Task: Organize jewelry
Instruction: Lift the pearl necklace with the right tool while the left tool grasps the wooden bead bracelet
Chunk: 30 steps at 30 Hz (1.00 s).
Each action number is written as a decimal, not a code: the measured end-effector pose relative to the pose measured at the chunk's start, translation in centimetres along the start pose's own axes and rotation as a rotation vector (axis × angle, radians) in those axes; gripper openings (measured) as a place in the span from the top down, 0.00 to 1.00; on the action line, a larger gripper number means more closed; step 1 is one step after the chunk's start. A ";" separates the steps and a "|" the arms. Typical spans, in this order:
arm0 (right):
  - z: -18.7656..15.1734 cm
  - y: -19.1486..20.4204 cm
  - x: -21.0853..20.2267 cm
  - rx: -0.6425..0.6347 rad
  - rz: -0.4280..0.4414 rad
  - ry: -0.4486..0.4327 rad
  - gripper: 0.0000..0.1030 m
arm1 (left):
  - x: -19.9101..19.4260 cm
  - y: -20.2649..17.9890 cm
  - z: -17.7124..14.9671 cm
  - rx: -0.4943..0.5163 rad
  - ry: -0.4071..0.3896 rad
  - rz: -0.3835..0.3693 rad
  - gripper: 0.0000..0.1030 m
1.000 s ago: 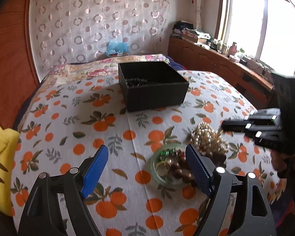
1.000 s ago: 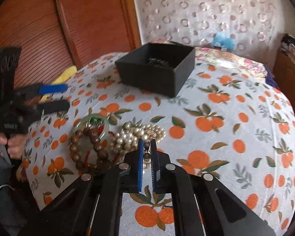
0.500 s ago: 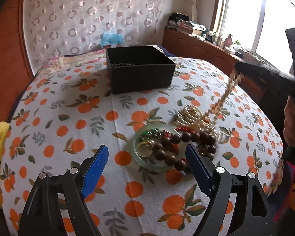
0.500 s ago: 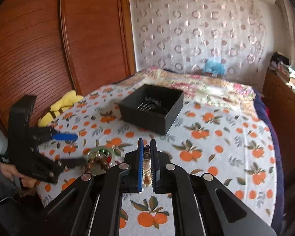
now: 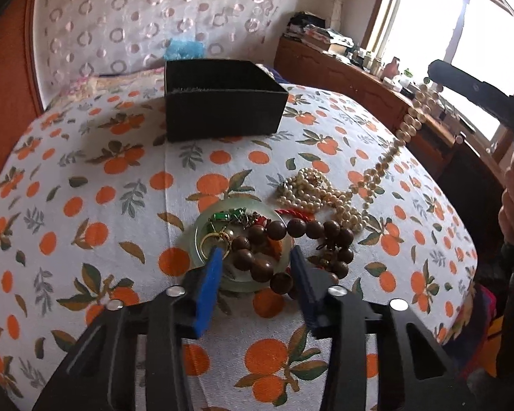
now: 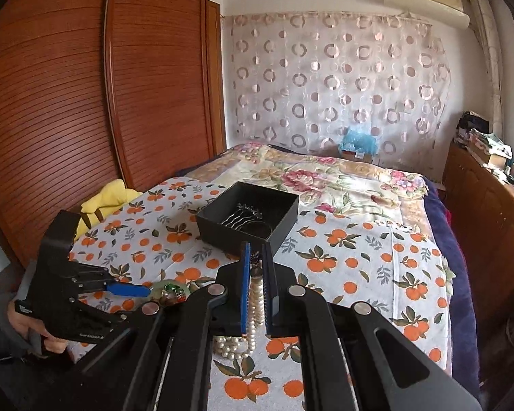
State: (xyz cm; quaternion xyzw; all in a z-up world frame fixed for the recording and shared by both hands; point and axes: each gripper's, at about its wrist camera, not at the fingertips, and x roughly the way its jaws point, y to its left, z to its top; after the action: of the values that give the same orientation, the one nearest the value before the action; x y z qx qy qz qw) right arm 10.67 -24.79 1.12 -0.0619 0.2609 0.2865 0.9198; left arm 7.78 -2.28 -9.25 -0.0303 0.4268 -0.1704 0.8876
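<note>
In the left wrist view, the left gripper [image 5: 253,267] sits low at the bottom centre. Its jaws have just been closing and now stand partly open around the wooden bead bracelet [image 5: 281,243], which lies across the pale green bangle [image 5: 202,226]; whether the pads press on the beads yet I cannot tell. The pearl necklace [image 5: 318,195] lies heaped right of centre, one strand rising to the upper right toward the right gripper [image 5: 428,70]. The black box [image 5: 222,113] stands upper centre on the orange-print cloth [image 5: 85,205].

In the right wrist view, the right gripper [image 6: 256,267] at lower centre is clamped on the pearl strand, which hangs down to the heap. The box lies just beyond its tips.

Lift the pearls slowly until the heap clears the bracelet, and the left pads should pin the beads down so nothing tangled follows.
</note>
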 end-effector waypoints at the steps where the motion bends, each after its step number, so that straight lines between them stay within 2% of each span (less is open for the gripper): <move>1: 0.0 0.1 0.0 0.000 0.001 0.002 0.92 | 0.1 -0.1 0.0 0.006 0.001 0.007 0.66; 6: -0.4 0.4 0.2 0.002 0.007 0.017 0.92 | 0.4 -1.4 -0.2 0.066 0.008 0.080 0.67; 9: -0.7 0.5 0.4 0.002 0.012 0.023 0.92 | 0.7 -1.8 -0.1 0.076 0.019 0.086 0.68; 10: -0.7 0.6 0.4 0.001 0.013 0.023 0.92 | 0.7 -1.8 -0.1 0.075 0.019 0.081 0.72; 11: -0.7 0.7 0.5 0.000 0.014 0.024 0.92 | 0.6 -1.8 -0.1 0.070 0.020 0.067 0.82; 13: -0.6 0.9 0.5 -0.002 0.015 0.022 0.92 | 0.3 -2.0 0.0 0.066 0.006 0.061 0.88; 26: 3.2 1.4 -1.7 -0.036 0.019 -0.057 0.92 | -5.5 -3.5 3.3 0.107 -0.170 0.004 0.88; 28: 3.9 1.5 -1.9 -0.044 0.021 -0.070 0.92 | -6.3 -3.4 3.9 0.095 -0.199 -0.031 0.88; 30: 4.9 1.5 -1.9 -0.051 0.018 -0.081 0.93 | -6.8 -3.4 4.5 0.095 -0.218 -0.017 0.88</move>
State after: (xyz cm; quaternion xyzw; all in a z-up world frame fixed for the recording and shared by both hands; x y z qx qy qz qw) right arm 10.65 -23.18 6.32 -0.0716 0.2167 0.3036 0.9251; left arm 6.42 -3.64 -0.66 -0.0102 0.3190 -0.1935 0.9277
